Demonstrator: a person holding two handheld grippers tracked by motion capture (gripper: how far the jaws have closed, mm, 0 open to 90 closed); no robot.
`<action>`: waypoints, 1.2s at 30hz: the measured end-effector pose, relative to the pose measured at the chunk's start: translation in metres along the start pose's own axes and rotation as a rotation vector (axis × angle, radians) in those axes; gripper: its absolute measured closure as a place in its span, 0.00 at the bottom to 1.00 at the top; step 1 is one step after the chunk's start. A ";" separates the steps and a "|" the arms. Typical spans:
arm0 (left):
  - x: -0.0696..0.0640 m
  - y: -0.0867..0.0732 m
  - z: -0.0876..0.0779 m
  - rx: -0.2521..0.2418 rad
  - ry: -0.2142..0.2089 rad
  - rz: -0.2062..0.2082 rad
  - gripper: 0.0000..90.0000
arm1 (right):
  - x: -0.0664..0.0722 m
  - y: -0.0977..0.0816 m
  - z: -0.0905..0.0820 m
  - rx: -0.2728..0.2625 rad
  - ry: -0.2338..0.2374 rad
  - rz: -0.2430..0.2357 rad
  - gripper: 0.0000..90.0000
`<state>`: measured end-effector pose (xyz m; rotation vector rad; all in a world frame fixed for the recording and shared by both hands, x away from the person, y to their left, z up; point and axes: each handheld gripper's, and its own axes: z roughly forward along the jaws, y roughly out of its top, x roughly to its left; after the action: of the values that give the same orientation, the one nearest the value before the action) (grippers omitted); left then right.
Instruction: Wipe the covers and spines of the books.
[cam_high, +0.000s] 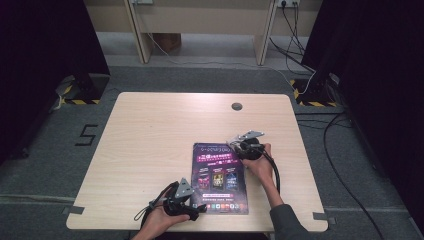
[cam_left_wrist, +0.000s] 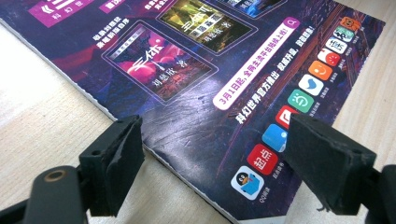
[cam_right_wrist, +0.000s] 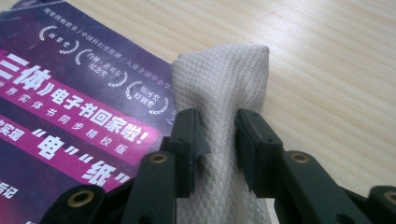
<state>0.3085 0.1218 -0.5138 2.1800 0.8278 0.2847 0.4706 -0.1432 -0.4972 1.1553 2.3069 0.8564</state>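
Note:
A purple magazine with a glossy printed cover lies flat on the light wooden table, near the front edge. My left gripper is at its near left corner. In the left gripper view the gripper is open, its jaws wide apart over that corner of the magazine, with nothing pinched. My right gripper is at the magazine's far right corner. In the right gripper view the gripper is shut on a folded white textured cloth, which stands up over the edge of the magazine.
A round cable hole sits in the table near the far edge. Black cables run across the grey floor to the right. A wooden desk frame stands behind the table, and dark curtains hang at both sides.

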 end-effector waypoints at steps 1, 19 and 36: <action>0.000 0.000 0.000 -0.001 0.001 0.000 0.21 | 0.004 0.001 0.000 0.001 -0.006 -0.024 0.76; 0.000 0.000 0.000 -0.001 -0.003 -0.004 0.21 | 0.019 0.011 -0.006 -0.061 0.166 0.040 0.73; 0.000 -0.001 0.000 0.001 -0.006 -0.008 0.21 | -0.008 -0.002 -0.003 -0.010 0.012 0.043 0.82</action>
<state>0.3083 0.1225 -0.5139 2.1774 0.8329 0.2735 0.4719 -0.1519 -0.4960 1.2027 2.2924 0.8920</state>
